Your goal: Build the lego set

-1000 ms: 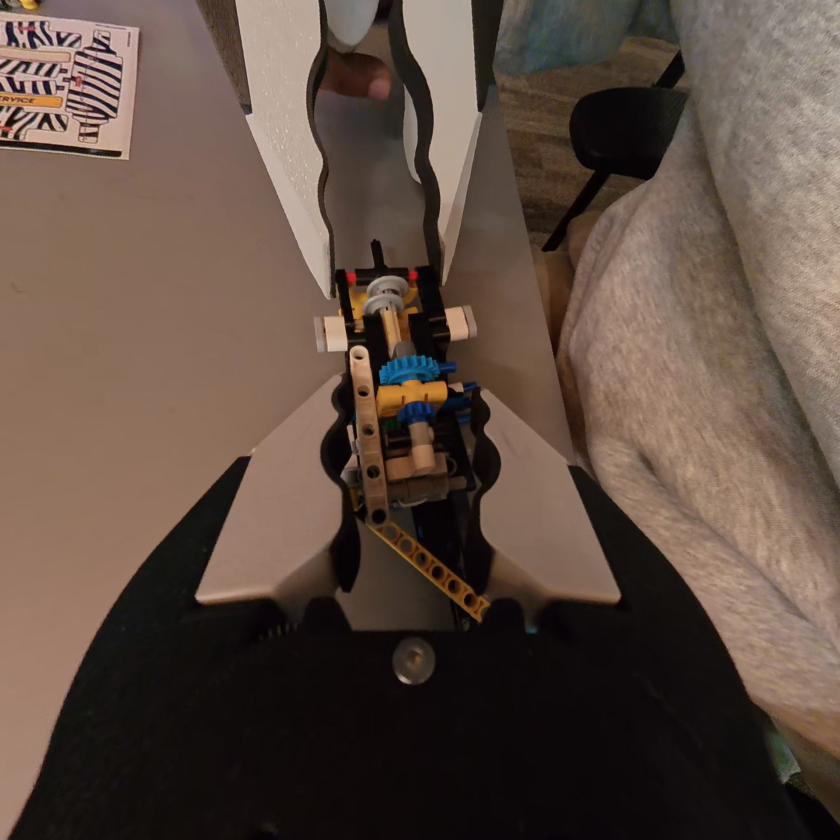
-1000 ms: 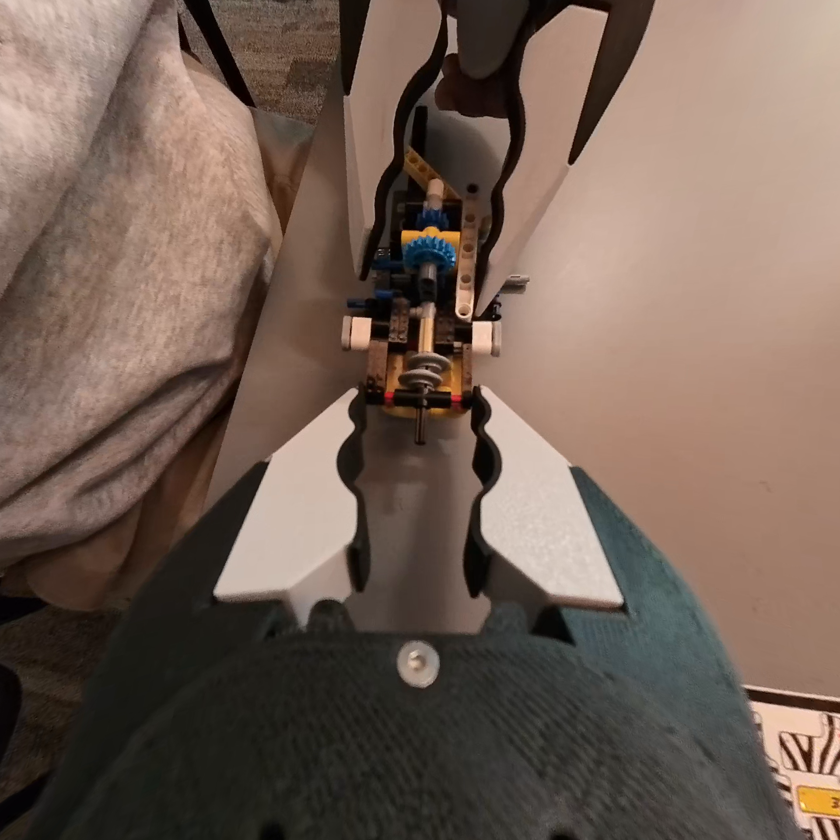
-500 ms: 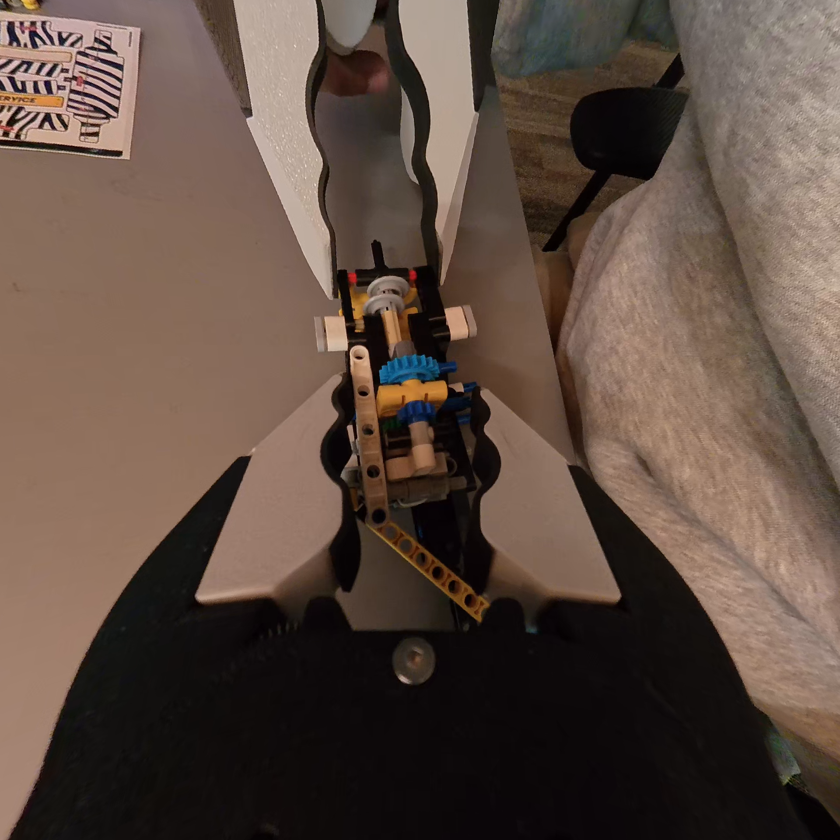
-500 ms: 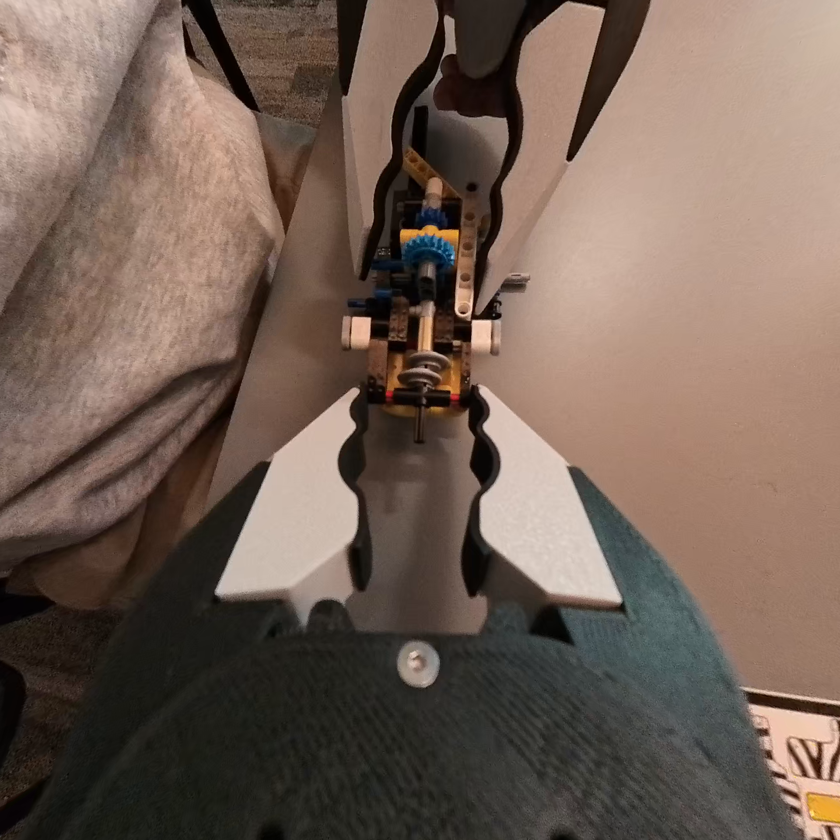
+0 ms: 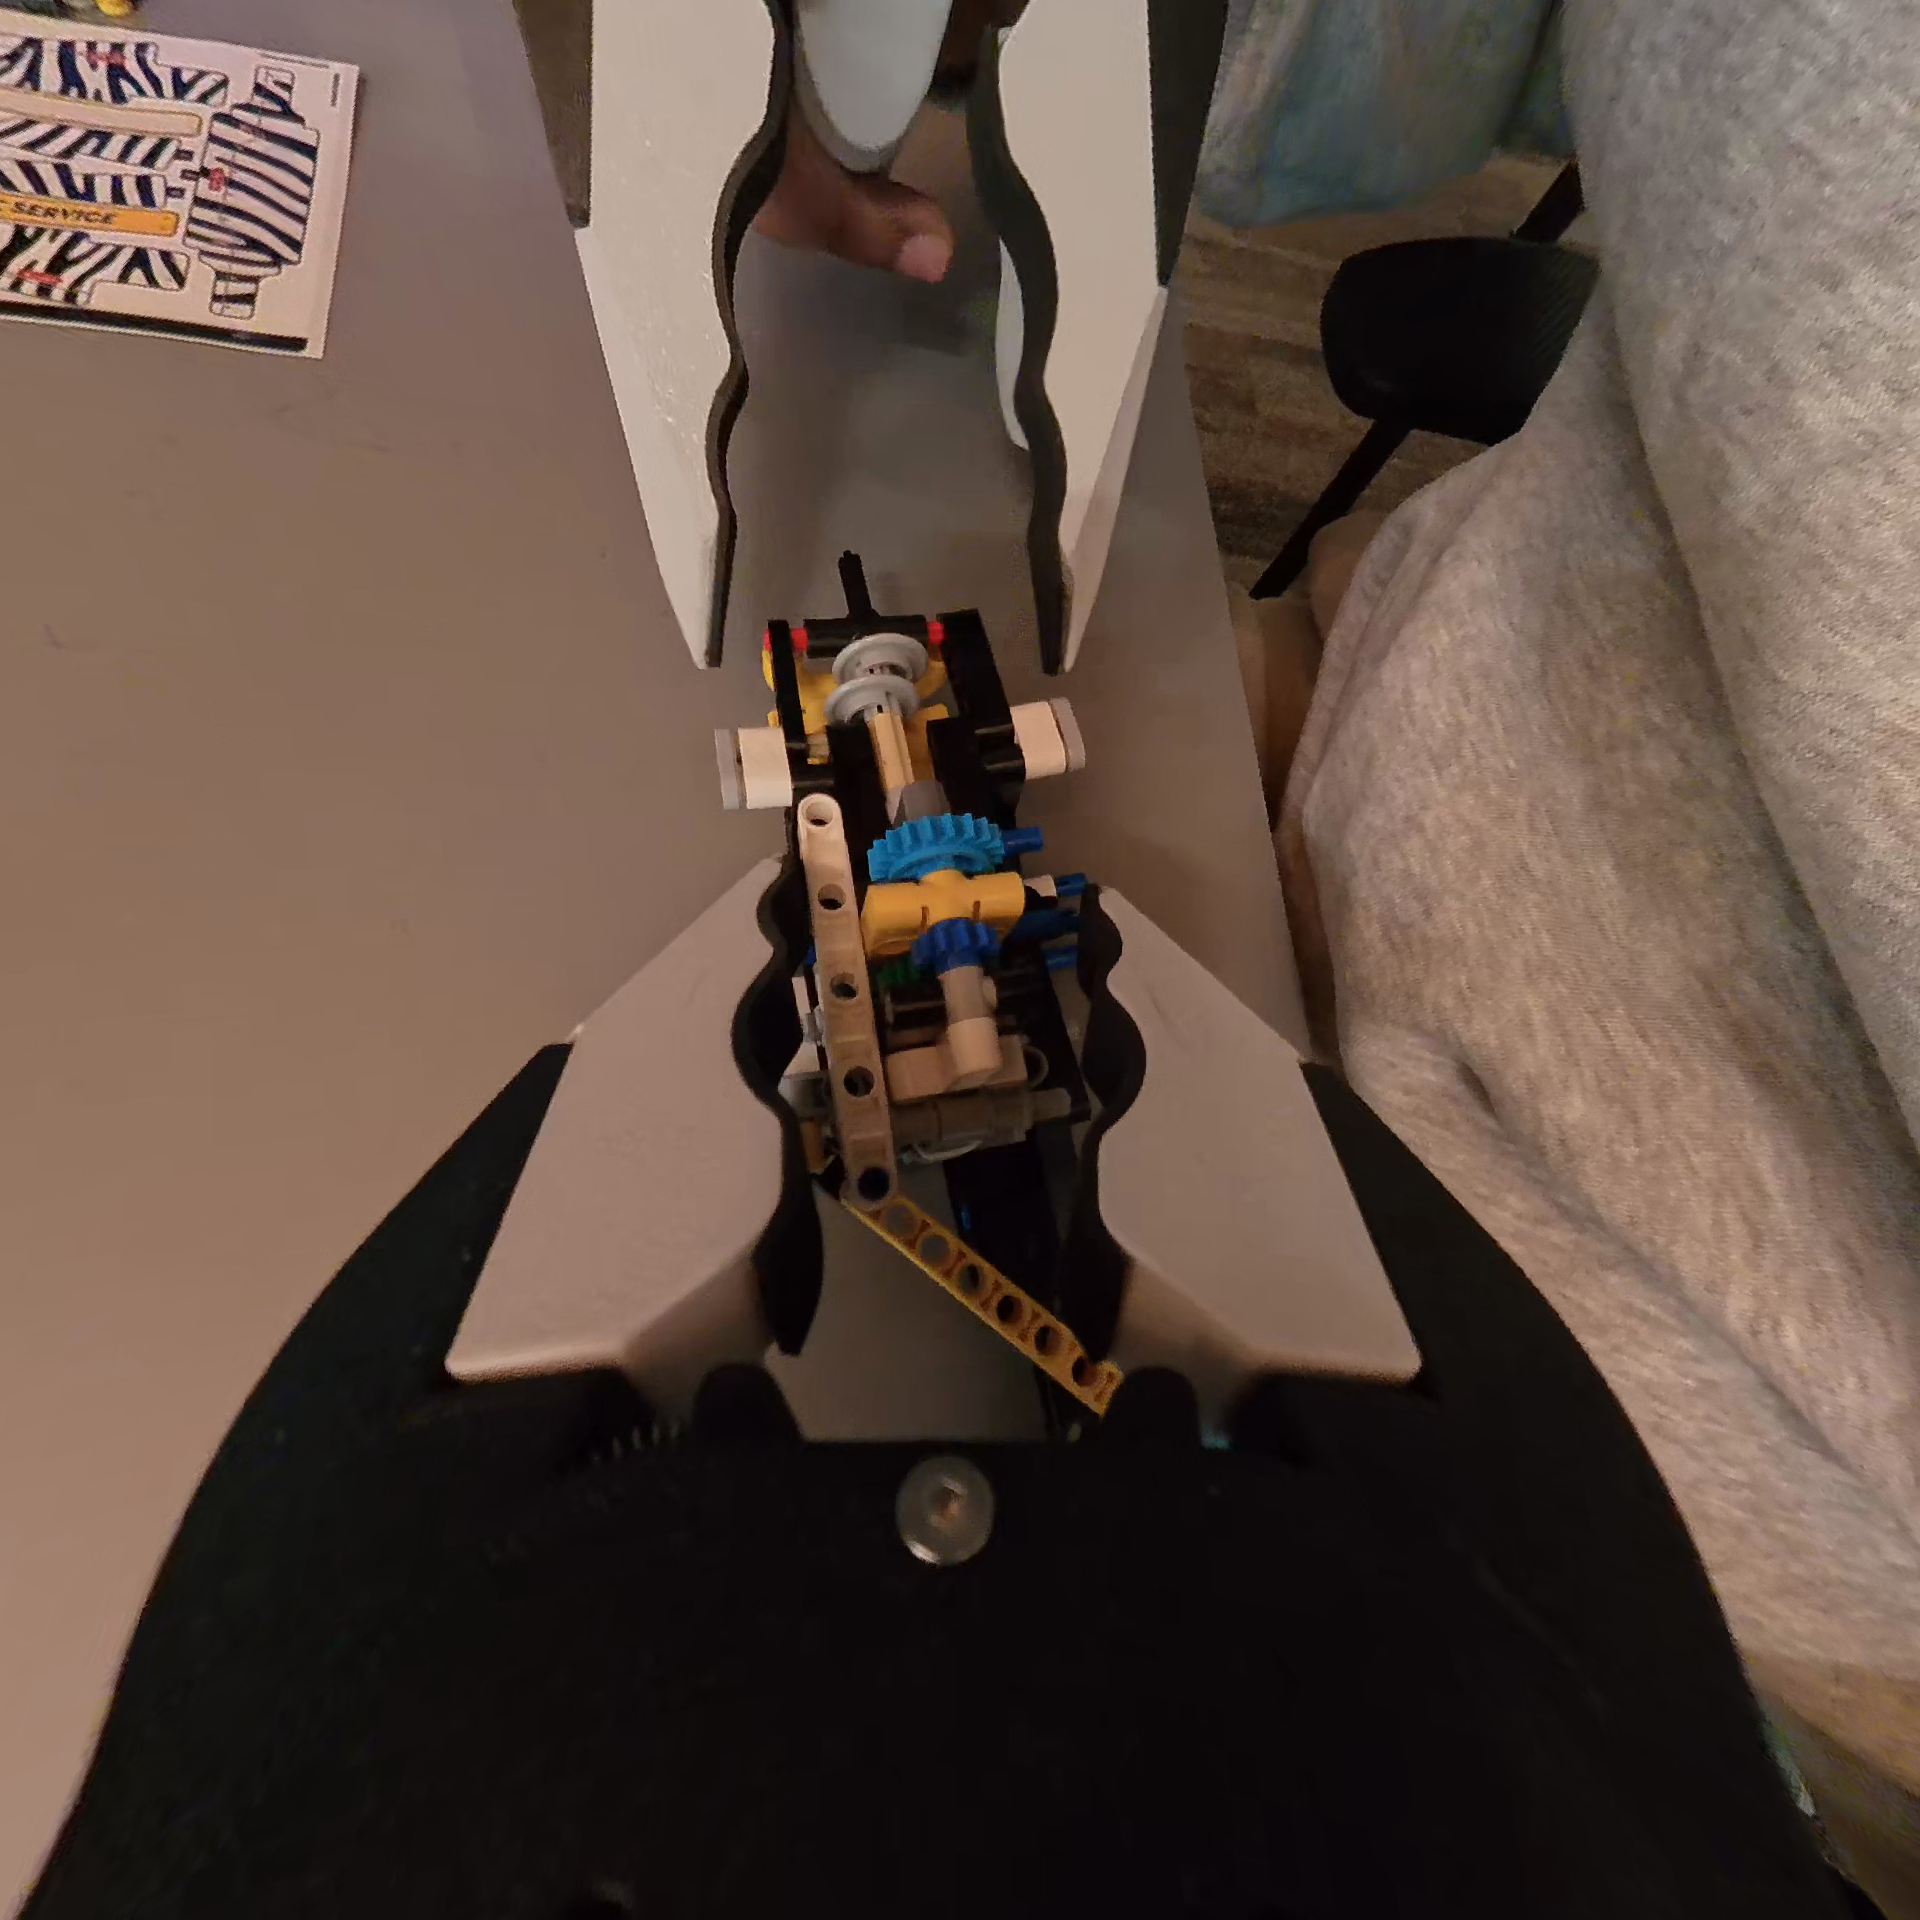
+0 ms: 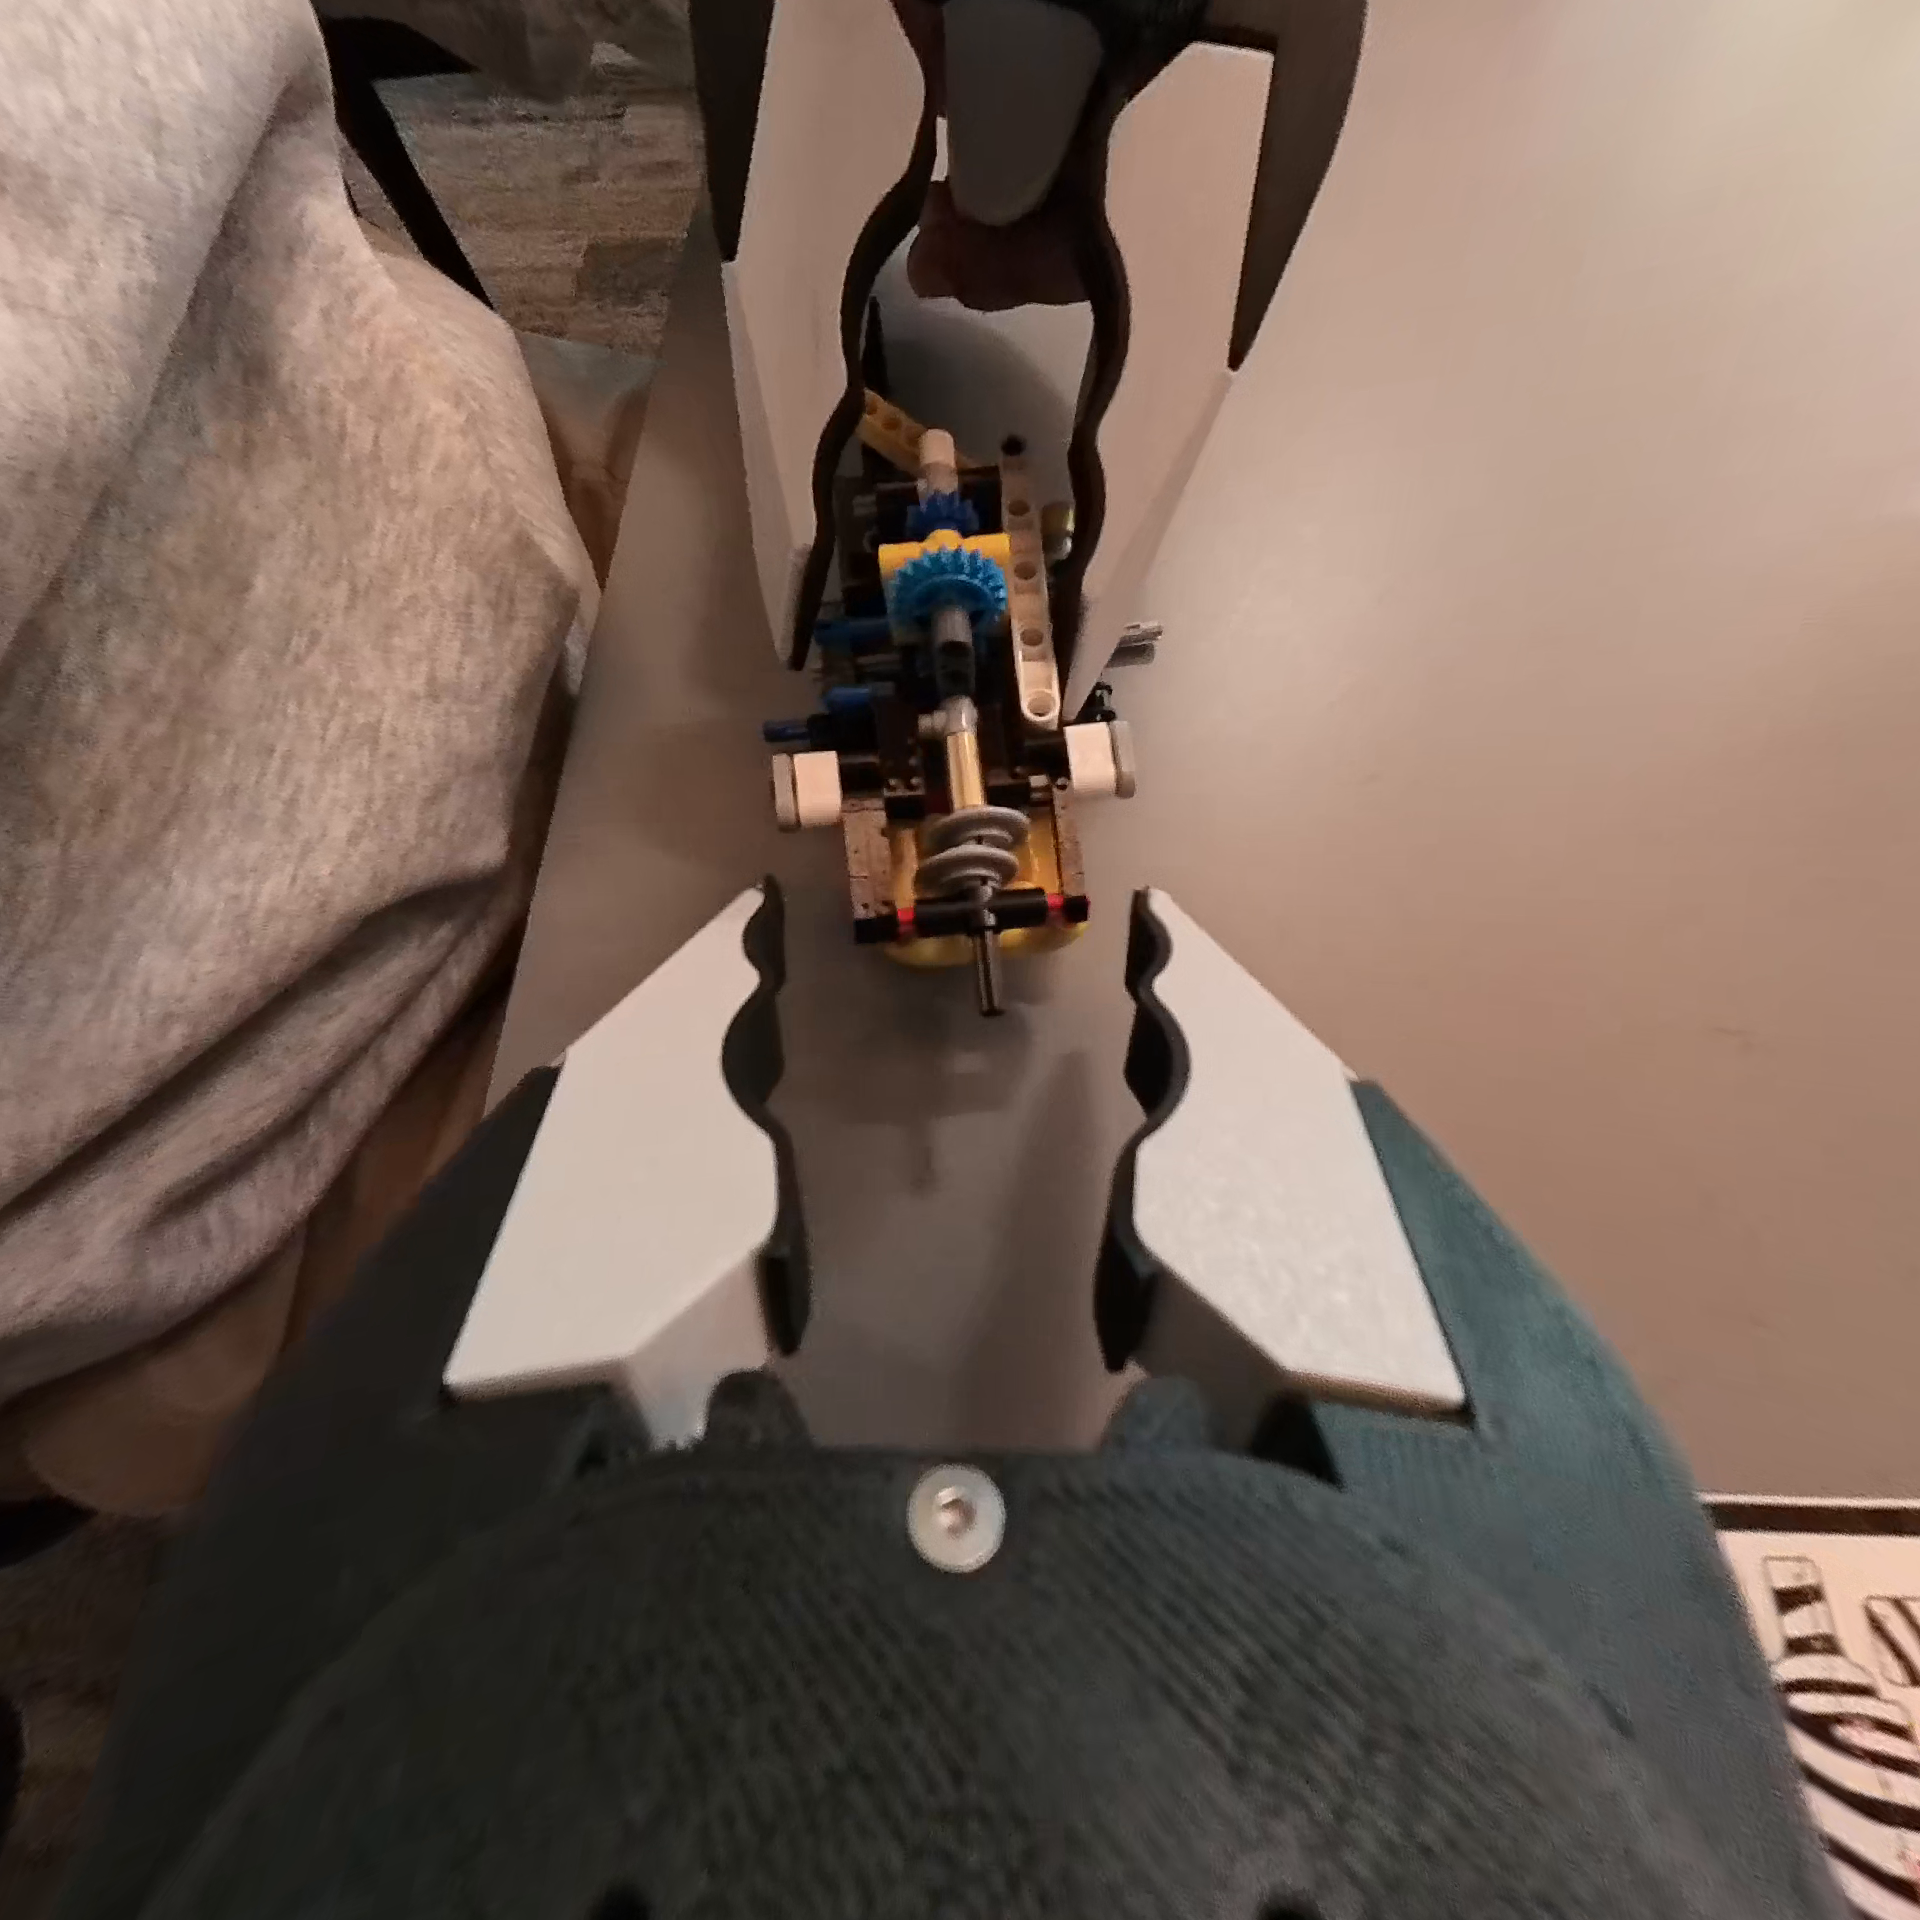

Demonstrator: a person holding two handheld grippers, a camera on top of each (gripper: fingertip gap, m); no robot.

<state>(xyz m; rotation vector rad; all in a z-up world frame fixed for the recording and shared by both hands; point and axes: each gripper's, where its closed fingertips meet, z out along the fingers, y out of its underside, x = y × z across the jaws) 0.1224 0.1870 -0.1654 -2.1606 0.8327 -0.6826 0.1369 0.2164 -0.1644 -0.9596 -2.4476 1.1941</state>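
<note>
A lego chassis point(image 5: 914, 894) of black beams with blue gears, a yellow block, grey pulleys and white side pins lies lengthwise on the grey table point(image 5: 312, 727). My left gripper point(image 5: 935, 904) is shut on its near end, over a tan beam and a yellow beam. My right gripper point(image 6: 954, 899) faces it from the other end. Its jaws stand wider than the chassis point(image 6: 966, 769), level with the end that has the black axle, and touch nothing. Each gripper shows in the other's view: the right one point(image 5: 881, 655) and the left one point(image 6: 940, 665).
A zebra-striped sticker sheet point(image 5: 156, 177) lies on the table away from the chassis and also shows in the right wrist view point(image 6: 1849, 1714). A person in grey clothing point(image 5: 1558, 935) sits at the table's edge. A black chair point(image 5: 1455, 322) stands on the floor beyond.
My right gripper's jaws have spread apart and let go of the chassis end they were touching. My left gripper and the chassis have stayed put.
</note>
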